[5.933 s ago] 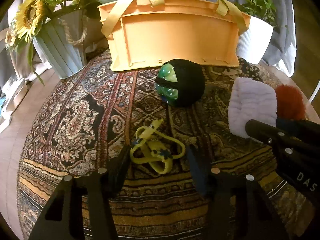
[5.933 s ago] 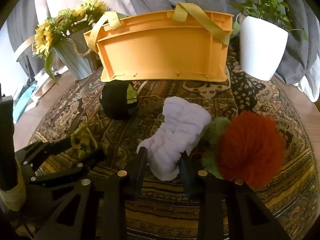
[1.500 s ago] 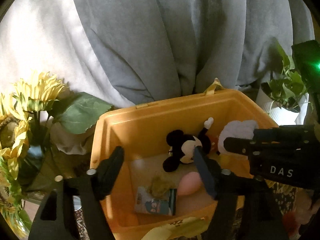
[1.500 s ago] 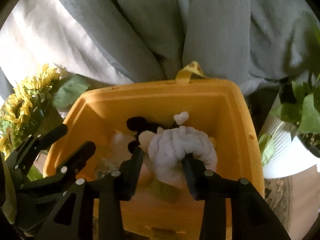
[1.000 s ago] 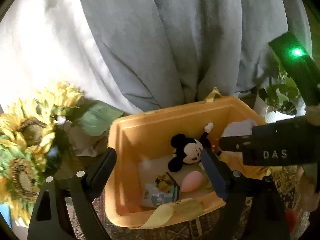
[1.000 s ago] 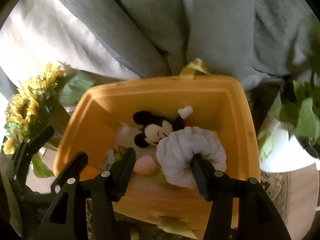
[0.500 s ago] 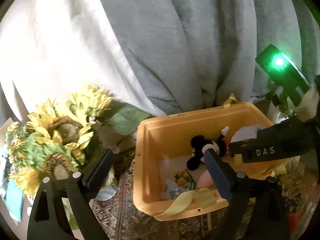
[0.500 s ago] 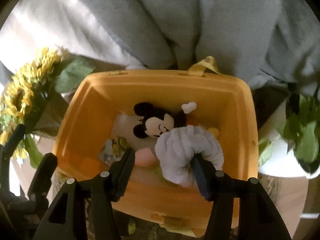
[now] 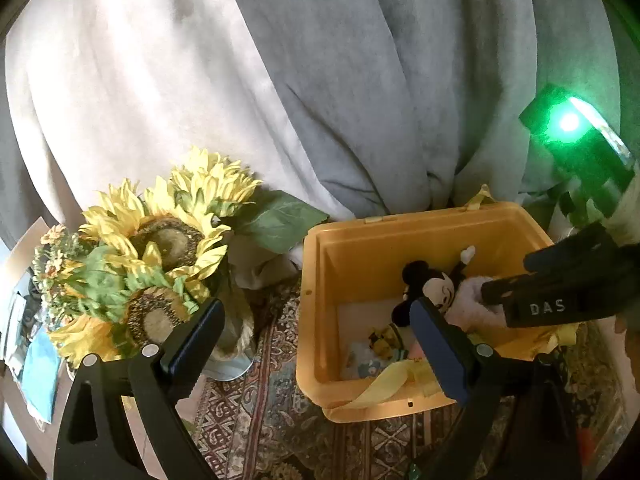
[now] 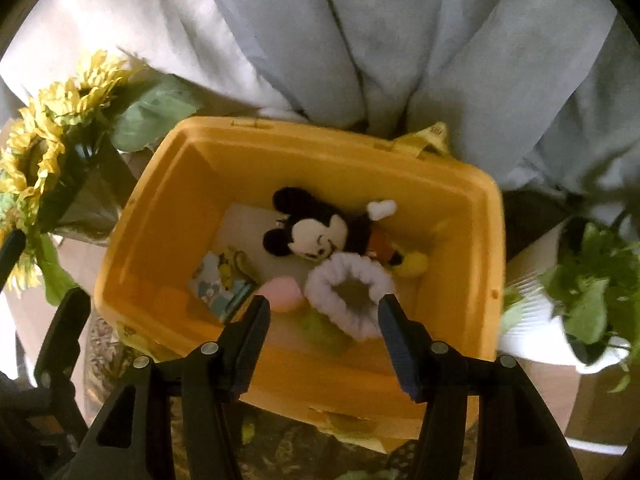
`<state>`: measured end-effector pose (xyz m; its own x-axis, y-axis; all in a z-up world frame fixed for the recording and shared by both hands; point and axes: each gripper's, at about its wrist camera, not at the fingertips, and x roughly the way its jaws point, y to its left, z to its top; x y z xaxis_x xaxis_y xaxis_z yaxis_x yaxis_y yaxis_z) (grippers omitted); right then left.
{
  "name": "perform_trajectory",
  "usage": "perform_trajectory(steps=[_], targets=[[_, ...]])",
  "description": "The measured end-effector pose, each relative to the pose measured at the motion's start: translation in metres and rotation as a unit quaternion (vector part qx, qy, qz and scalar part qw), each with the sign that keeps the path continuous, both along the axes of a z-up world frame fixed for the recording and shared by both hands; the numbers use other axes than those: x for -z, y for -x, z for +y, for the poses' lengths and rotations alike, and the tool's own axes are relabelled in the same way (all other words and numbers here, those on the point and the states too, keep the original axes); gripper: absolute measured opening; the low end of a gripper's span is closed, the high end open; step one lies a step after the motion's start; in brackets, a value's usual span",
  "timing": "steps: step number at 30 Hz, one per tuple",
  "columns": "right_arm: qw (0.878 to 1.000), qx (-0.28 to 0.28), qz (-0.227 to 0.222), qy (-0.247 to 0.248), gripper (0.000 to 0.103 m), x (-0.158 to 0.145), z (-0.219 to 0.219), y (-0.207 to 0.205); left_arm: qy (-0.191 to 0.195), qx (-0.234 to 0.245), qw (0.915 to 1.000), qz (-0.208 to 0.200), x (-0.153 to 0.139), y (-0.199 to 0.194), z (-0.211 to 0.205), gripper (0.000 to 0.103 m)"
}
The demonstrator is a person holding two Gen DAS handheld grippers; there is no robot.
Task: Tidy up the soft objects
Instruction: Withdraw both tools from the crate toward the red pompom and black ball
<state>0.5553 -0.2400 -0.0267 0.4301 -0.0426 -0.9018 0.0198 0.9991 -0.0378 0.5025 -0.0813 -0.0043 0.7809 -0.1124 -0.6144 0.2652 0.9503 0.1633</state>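
Looking down into a yellow bin (image 10: 168, 208) on a patterned table (image 9: 256, 420). The right hand-held gripper (image 10: 324, 312) hangs over the bin's 6 o'clock edge with its jaws spread. A white fuzzy cloth (image 10: 348, 292) sits between them, inside the bin. It lies against the finger on the 3 o'clock side and clear of the other finger, so it is not pinched. A mouse plush (image 10: 316, 232) lies at its 11 o'clock and a pink ball (image 10: 280, 292) at its 9 o'clock.

The left hand-held gripper (image 9: 314, 308) has just been opening. It is spread wide and empty, with sunflowers (image 9: 160, 240) at its 10 o'clock.

To finish the drop cleanly, the right gripper probably should rise straight up, so the fuzz does not snag the finger. It should also stay clear of the white plant pot (image 10: 536, 320) at 3 o'clock.
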Motion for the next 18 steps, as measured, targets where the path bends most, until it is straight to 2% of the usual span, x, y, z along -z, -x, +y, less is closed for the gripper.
perform_trajectory(steps=[4,11,18], targets=[[1.000,-0.001,-0.022,0.004,0.057,-0.012,0.003,0.016,0.010,0.004,0.9999,-0.001,-0.008,0.012,0.004,0.095],[0.997,0.013,-0.081,0.007,0.057,-0.040,0.008,0.058,0.014,0.014,0.9995,-0.025,-0.029,0.040,0.008,0.095],[0.988,0.047,-0.149,0.005,0.057,-0.061,0.009,0.110,0.027,0.020,0.9982,-0.050,-0.045,0.078,0.013,0.096]])
